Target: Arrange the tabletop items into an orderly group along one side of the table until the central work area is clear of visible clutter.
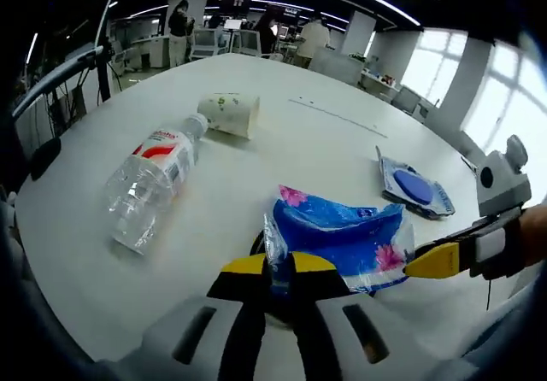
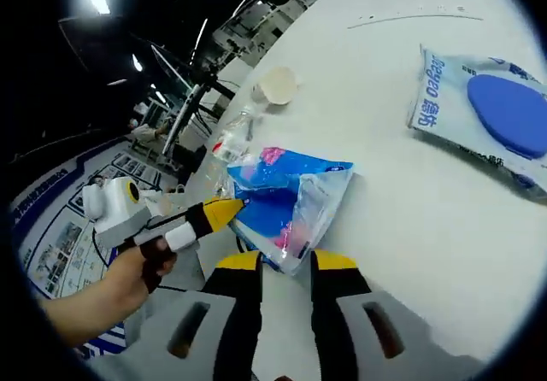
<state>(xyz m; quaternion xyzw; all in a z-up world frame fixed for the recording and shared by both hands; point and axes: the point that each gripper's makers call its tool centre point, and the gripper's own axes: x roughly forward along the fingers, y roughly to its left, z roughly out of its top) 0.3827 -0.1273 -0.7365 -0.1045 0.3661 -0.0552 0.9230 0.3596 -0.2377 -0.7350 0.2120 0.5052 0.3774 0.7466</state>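
We take the blue tissue pack (image 1: 342, 237) as our landmark; in the left gripper view it lies on the white table (image 1: 282, 150) at the near edge.

Left of the pack: a clear plastic bottle (image 1: 152, 181) lies on its side, well apart, cap end pointing away from us. Beyond the bottle's cap, touching or just beside it, a paper cup (image 1: 229, 113) also lies tipped over.

At the pack: the left gripper (image 1: 279, 272) has its jaws closed on the pack's crinkled near corner; film stands up between the yellow tips. In the right gripper view the left gripper (image 2: 229, 211) comes in from the left, held by a hand (image 2: 141, 266), its tip on the pack (image 2: 286, 200).

Right of the pack: the right gripper (image 1: 426, 266) reaches in at the opposite corner. In its own view the right gripper (image 2: 285, 266) has its jaws parted, with the pack's corner lying just between or above them; we cannot tell whether the tips are touching the film. Further right, apart from the pack, sits a flat sachet with a blue disc (image 1: 415, 188).

Risks, as we judge them: the hold is on thin loose film only, so a lift may slip or tear the wrapper. A pull from both ends could stretch it. The bottle can roll if nudged and push the cup. The pack sits close to the table edge, so a drag toward us may drop it.
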